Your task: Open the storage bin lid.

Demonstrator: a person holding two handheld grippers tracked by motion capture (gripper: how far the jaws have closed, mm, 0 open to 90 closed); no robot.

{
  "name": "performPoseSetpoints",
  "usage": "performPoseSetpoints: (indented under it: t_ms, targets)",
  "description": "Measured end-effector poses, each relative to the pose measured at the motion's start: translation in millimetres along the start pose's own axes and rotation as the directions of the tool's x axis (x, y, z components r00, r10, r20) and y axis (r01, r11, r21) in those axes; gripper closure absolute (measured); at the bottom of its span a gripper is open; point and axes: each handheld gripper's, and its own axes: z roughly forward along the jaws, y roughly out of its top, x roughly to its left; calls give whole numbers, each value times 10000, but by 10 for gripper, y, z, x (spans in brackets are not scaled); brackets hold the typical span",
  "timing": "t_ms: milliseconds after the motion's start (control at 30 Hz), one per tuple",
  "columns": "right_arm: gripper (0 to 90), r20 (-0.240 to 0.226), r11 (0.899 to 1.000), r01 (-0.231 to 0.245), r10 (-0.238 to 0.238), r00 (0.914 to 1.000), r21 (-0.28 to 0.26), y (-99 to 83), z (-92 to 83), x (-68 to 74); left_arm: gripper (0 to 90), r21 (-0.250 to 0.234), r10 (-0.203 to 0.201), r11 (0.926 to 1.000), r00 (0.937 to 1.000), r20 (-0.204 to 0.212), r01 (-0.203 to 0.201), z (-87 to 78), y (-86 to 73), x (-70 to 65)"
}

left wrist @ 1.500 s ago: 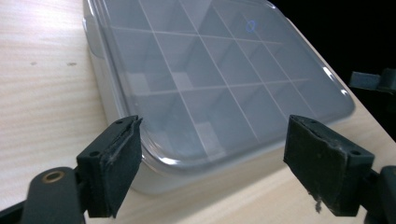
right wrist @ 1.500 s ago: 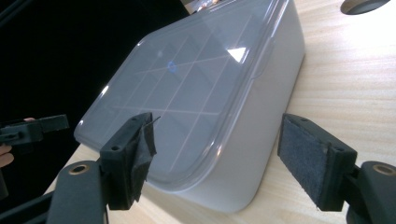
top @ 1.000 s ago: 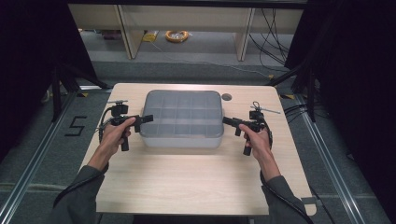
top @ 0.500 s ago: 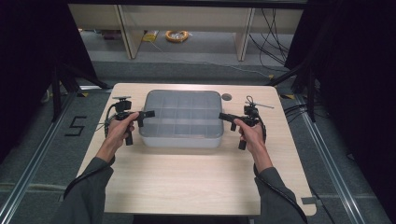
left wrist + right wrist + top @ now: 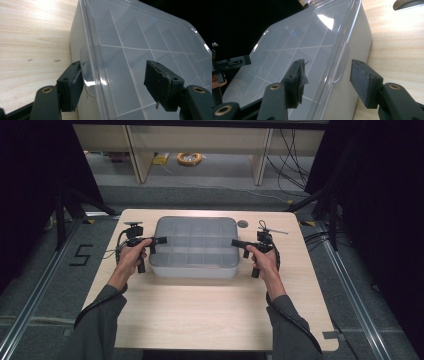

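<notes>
- The worktop point(image 5: 200, 310) was pale wood with rounded corners.
- A lidded clear compartment box point(image 5: 195, 247) lay near its far edge, midway across.
- A round grommet hole point(image 5: 243, 224) sat beside the box's far right corner.

The person's shoulders and head are cut off by the bottom edge of the high view. In the left gripper view, the clear box point(image 5: 140, 57) runs off the frame at 3 and 6 o'clock. In the right gripper view, a dark round table opening point(image 5: 409, 3) at 1 o'clock is clipped by the top edge. Whether the box compartments hold anything is too hazy to tell.
</notes>
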Motion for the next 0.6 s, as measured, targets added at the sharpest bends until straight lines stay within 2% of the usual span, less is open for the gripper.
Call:
performPoseSetpoints:
  t_ms: [33,100,133,167,200,267,300,333,367,400,467,567,600]
  targets:
    - [488,118,9939,1032,-1028,9946,-384,7,41,-82,345,-54,-17,10000,10000,-33,16,-4,2,5]
    - [497,52,9949,940,-939,9956,-359,4,43,-74,359,-143,-54,9999,10000,-53,53,-14,2,9]
    - [516,-103,9893,1336,-1345,9909,-593,9,63,-79,373,-163,-56,9999,10000,-73,55,-18,0,6]
    - [516,-103,9893,1336,-1345,9909,-593,9,63,-79,373,-165,-46,9999,9999,-110,44,-22,0,2]
    - [523,-11,9981,539,-540,9985,-300,-3,41,-8,378,-180,3,9998,9998,-183,-7,-26,1,-5]
    - [549,266,9981,591,-586,9979,-187,2,39,21,401,-232,-33,9997,9995,-320,26,-36,4,-22]
    - [554,245,9941,1027,-1018,9945,-362,8,46,3,407,-237,-55,9997,9994,-353,46,-39,3,-28]
    - [555,393,9929,1130,-1115,9930,-376,11,45,4,408,-141,28,9999,9992,-388,-34,-47,3,-24]
    - [555,407,9953,910,-896,9951,-333,7,43,26,410,-186,-82,9998,9991,-414,74,-51,-1,-33]
    - [556,413,9870,1535,-1516,9876,-481,20,46,-8,413,-239,-31,9997,9990,-443,21,-61,-4,-36]
    - [564,420,9909,1278,-1260,9911,-423,24,17,51,421,-374,-124,9992,9988,-470,107,-78,1,-52]
    - [567,613,9838,1747,-1720,9832,-406,55,-11,78,442,-677,-77,9977,9985,-534,41,-138,42,-115]
    - [591,635,9894,1395,-1368,9886,-395,65,-42,145,440,-677,-34,9977,9979,-647,-10,-161,50,-137]
